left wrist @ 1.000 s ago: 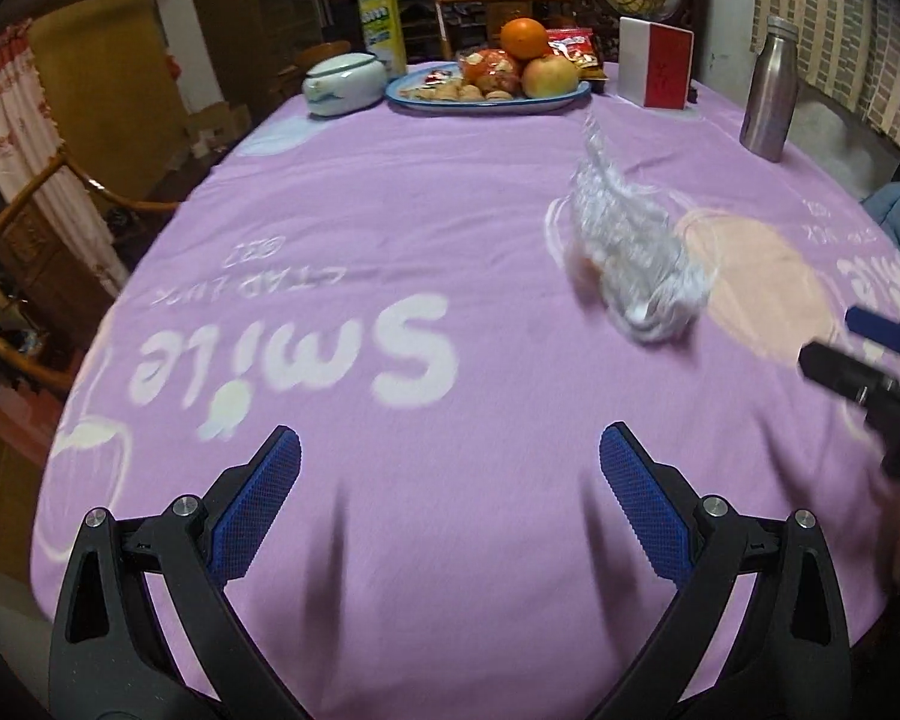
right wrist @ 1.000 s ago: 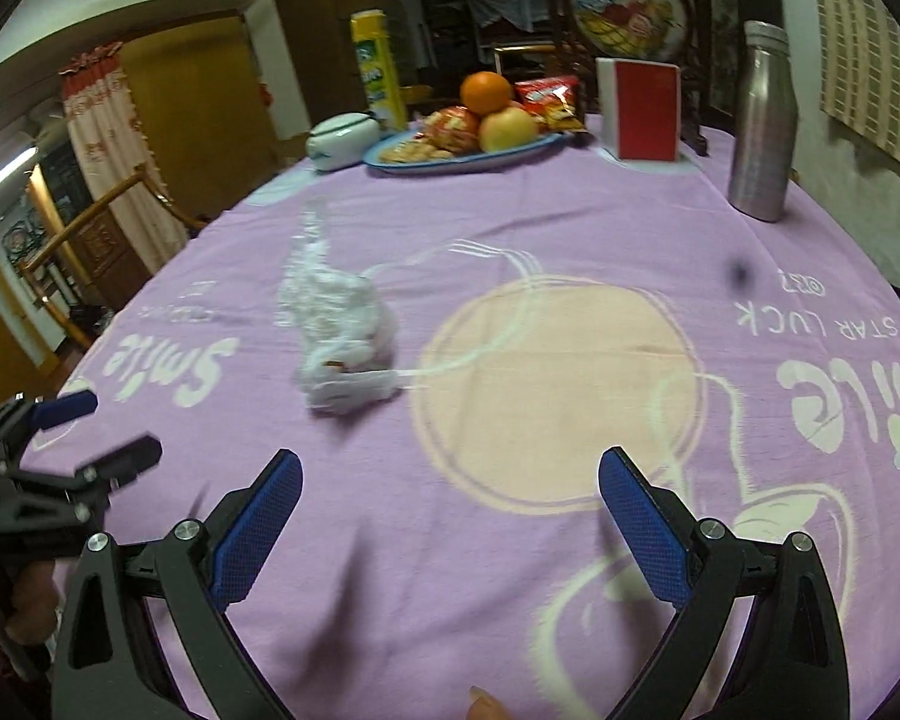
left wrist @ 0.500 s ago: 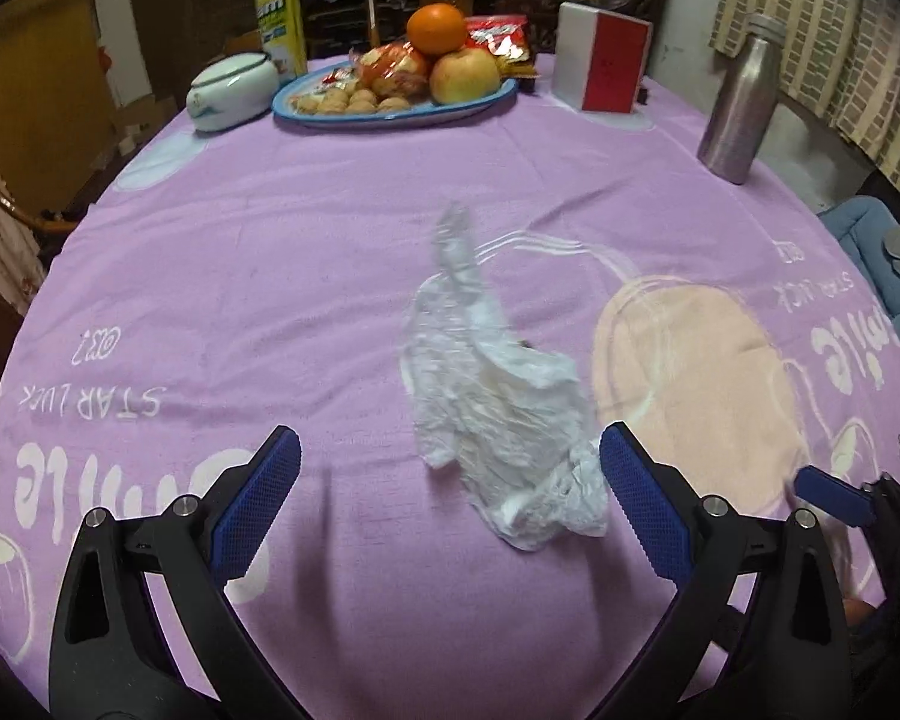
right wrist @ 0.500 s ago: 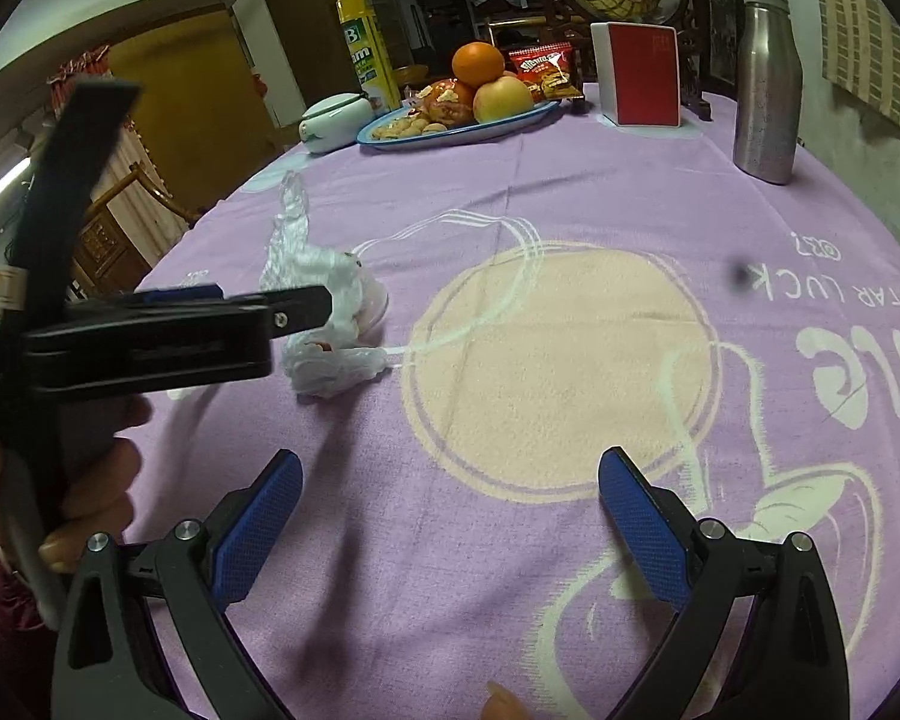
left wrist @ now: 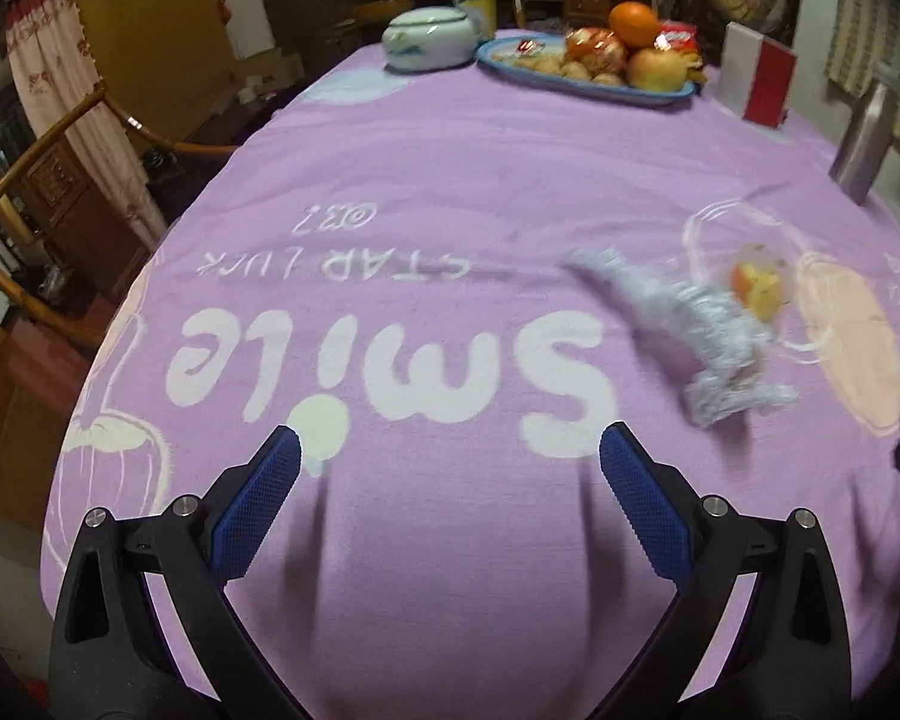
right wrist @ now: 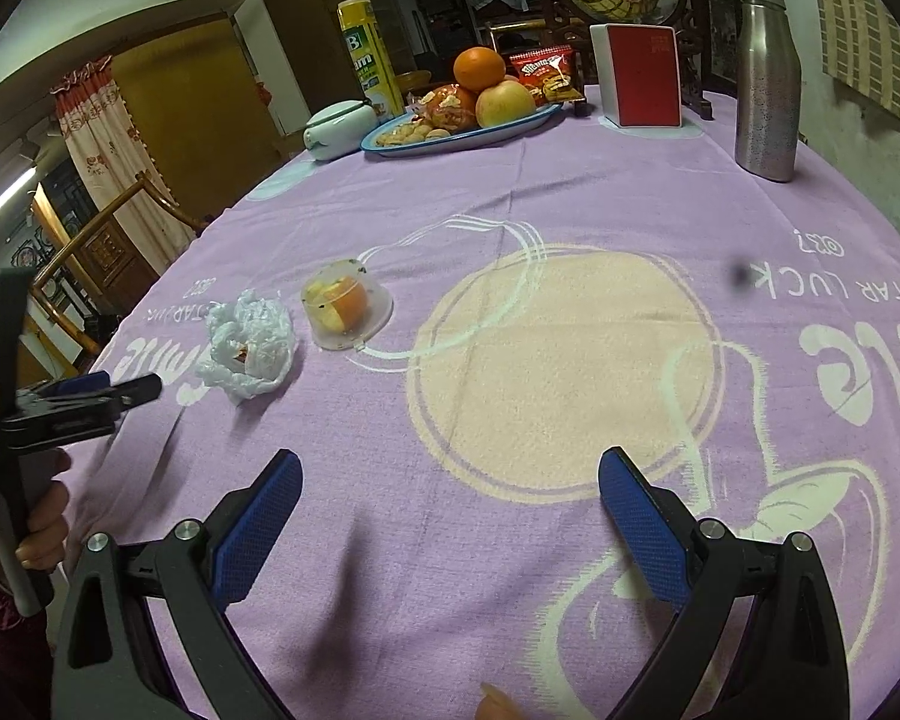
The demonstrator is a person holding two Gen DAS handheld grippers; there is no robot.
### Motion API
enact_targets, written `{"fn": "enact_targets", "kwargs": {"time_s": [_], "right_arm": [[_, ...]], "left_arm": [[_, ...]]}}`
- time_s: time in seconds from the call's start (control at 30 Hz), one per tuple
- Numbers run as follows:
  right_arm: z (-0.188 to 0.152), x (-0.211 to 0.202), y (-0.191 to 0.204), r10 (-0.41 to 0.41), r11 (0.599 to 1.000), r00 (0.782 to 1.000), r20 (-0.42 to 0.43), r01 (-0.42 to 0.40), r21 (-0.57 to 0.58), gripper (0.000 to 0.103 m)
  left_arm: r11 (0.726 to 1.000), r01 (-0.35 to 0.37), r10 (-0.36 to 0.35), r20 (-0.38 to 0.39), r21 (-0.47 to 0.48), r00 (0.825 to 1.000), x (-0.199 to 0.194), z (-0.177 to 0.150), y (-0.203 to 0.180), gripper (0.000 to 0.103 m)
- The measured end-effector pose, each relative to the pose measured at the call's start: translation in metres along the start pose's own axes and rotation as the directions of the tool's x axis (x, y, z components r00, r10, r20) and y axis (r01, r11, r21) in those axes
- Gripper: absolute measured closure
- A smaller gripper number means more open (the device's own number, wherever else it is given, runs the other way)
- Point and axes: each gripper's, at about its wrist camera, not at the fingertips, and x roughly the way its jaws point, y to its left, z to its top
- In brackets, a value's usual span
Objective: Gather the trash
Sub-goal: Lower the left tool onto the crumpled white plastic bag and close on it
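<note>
Both grippers hang above a round table under a purple cloth (right wrist: pixel 570 210), and both have their jaws spread wide with nothing between them. The left gripper (left wrist: pixel 450 486) faces the white "Smile" lettering; the right gripper (right wrist: pixel 450 501) faces the pale yellow disc printed on the cloth. In the right view the left gripper shows again at the left edge, its tips near the trash but apart from it, with a hand (right wrist: pixel 42 516) on its handle. The trash is a crumpled clear plastic bag (right wrist: pixel 249 342) lying on the cloth to the left of the disc. Just beside it, on its right, sits a clear plastic cup (right wrist: pixel 345 309) tipped over, with orange and yellow fruit pieces inside. In the left view the bag (left wrist: pixel 696 336) is smeared by motion, so whether it touches the cup (left wrist: pixel 759 288) is hard to judge; the right view suggests a narrow gap. At the far side stand a blue plate (right wrist: pixel 462 135) of fruit and snacks, a white lidded bowl (right wrist: pixel 339 132), a yellow canister (right wrist: pixel 369 60), a red box (right wrist: pixel 642 75) and a steel bottle (right wrist: pixel 768 78).
</note>
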Motion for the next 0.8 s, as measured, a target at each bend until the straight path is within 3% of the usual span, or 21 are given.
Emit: {"fn": "enact_targets", "kwargs": {"time_s": [0.1, 0.27, 0.43, 0.6, 0.8], "right_arm": [[0.000, 0.001, 0.001, -0.016, 1.000, 1.000, -0.005, 0.016, -0.001, 0.006], [0.001, 0.006, 0.000, -0.030, 1.000, 0.999, -0.030, 0.030, 0.000, 0.006], [0.002, 0.015, -0.003, 0.010, 1.000, 0.996, -0.087, -0.009, 0.015, 0.005], [0.002, 0.016, 0.000, -0.001, 1.000, 0.995, -0.096, 0.001, 0.000, 0.004], [0.002, 0.020, 0.005, -0.032, 0.999, 0.993, -0.115, 0.027, -0.040, 0.004]], "left_arm": [[0.998, 0.052, -0.054, 0.058, 0.044, 0.997, -0.012, 0.007, -0.024, 0.007], [0.985, 0.111, -0.121, 0.074, 0.129, 0.990, -0.005, 0.024, -0.073, 0.007], [0.979, 0.130, -0.133, 0.013, 0.155, 0.991, 0.028, 0.040, -0.095, 0.007], [0.988, 0.051, -0.051, -0.005, 0.147, 0.999, 0.047, 0.036, -0.075, 0.007], [0.998, -0.004, 0.004, 0.000, 0.070, 1.000, 0.050, 0.031, -0.027, 0.007]]}}
